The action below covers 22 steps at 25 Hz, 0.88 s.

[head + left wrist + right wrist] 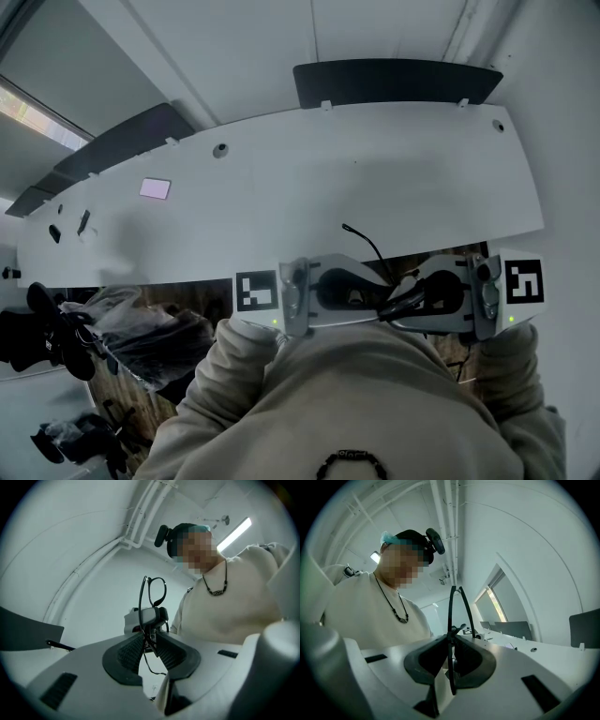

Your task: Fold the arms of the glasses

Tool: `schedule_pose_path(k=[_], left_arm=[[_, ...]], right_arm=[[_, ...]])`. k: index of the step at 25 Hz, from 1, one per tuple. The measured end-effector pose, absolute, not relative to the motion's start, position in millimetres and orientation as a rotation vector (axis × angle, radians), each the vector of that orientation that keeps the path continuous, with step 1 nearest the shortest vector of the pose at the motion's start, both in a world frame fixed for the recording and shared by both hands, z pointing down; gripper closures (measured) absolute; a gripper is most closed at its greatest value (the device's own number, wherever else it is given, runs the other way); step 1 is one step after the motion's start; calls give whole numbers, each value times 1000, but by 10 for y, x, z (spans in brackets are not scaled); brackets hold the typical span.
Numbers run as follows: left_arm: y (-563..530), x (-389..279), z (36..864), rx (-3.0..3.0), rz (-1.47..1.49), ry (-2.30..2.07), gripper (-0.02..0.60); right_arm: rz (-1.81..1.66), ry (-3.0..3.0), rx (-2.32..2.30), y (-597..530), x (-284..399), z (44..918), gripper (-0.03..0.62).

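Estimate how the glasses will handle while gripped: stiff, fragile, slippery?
The glasses look thin-framed: probably light and easily bent. The left tool and right tool pinch only slim parts, so they might twist or slip.

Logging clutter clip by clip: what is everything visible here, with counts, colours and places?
glasses: one, black, held up between both grippers
table: one, white, beyond the grippers
chair backs: three, dark, along the table's far edge
flat item: one, pale pink, on the table's left part
plastic bag: one, clear-grey, left, below the table's near edge
left gripper: one, white, shut on the glasses
right gripper: one, white, shut on a glasses arm
sweatshirt: one, beige, on the person
necklace: one, black, at the person's neck
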<state>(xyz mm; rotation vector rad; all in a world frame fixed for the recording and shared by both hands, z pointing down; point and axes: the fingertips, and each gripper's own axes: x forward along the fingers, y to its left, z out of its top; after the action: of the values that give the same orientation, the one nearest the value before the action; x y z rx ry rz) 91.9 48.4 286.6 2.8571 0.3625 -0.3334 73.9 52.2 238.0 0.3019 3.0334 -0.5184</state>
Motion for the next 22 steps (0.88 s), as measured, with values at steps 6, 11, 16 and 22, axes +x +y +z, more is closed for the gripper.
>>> schedule_pose_path(k=[6,11,16,22], left_arm=[[374,899,2907,2850,-361,272,509],[50,755,3039,2801,-398,90,509],[-361,632,3289,2734,-316,-97,509],[-772,647,3526,2598,-257,-263,501]], right_arm=[[-529,3040,281,459,720,2453,536],[-467,3066,204,226,740,2571,536],[-450,3065,183,-27,676,2602,536],[-429,3065,172,-56,602,2671,536]])
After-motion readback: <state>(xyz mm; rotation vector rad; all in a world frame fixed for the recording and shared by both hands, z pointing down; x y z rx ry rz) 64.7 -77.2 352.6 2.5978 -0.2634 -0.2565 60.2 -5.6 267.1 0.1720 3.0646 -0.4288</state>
